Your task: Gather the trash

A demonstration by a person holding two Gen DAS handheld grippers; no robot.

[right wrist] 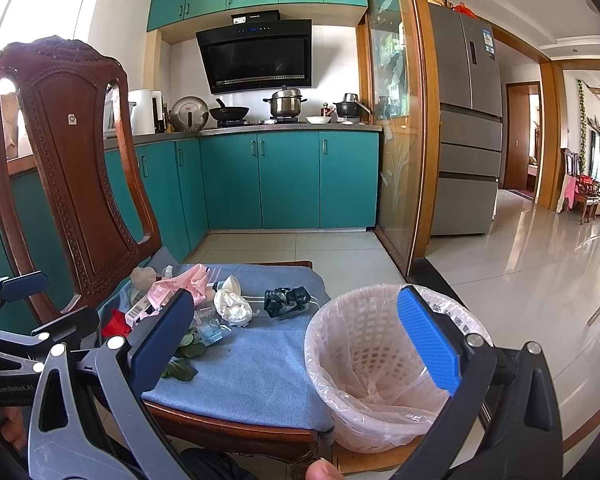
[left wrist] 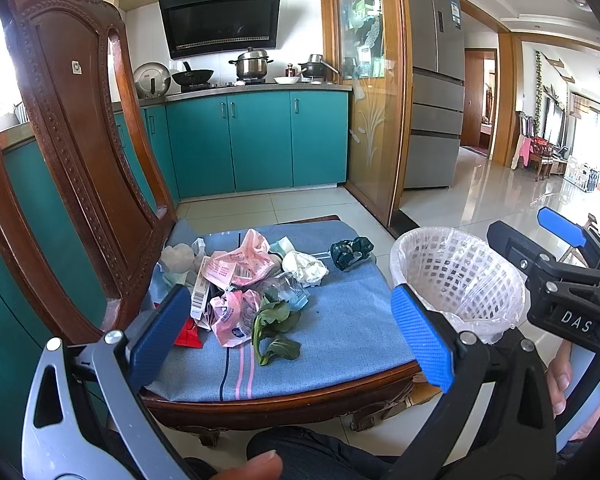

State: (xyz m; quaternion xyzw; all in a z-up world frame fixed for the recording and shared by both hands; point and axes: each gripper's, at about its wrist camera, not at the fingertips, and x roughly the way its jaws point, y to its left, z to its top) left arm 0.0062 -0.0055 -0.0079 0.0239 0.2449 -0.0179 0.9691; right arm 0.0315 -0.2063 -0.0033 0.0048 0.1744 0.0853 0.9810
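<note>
A heap of trash lies on the blue cushion [left wrist: 340,332] of a wooden chair: pink plastic bags [left wrist: 240,264], a white crumpled paper [left wrist: 304,268], a dark green wrapper [left wrist: 350,252], a green leaf [left wrist: 272,328] and a red wrapper [left wrist: 188,336]. My left gripper [left wrist: 292,336] hangs open just in front of the heap, holding nothing. A white mesh basket [right wrist: 380,360] with a clear liner stands right of the chair, nothing in it. My right gripper [right wrist: 296,340] is open, between the cushion [right wrist: 260,360] and the basket. The white paper [right wrist: 232,306] and dark wrapper [right wrist: 286,302] lie beyond it.
The carved chair back [left wrist: 72,140] rises at the left. Teal kitchen cabinets [left wrist: 260,140] and a stove with pots stand behind. A glass partition [left wrist: 368,100] and a fridge [left wrist: 436,100] are to the right, with tiled floor [left wrist: 480,192] beyond. A person's thumb [left wrist: 260,466] shows below.
</note>
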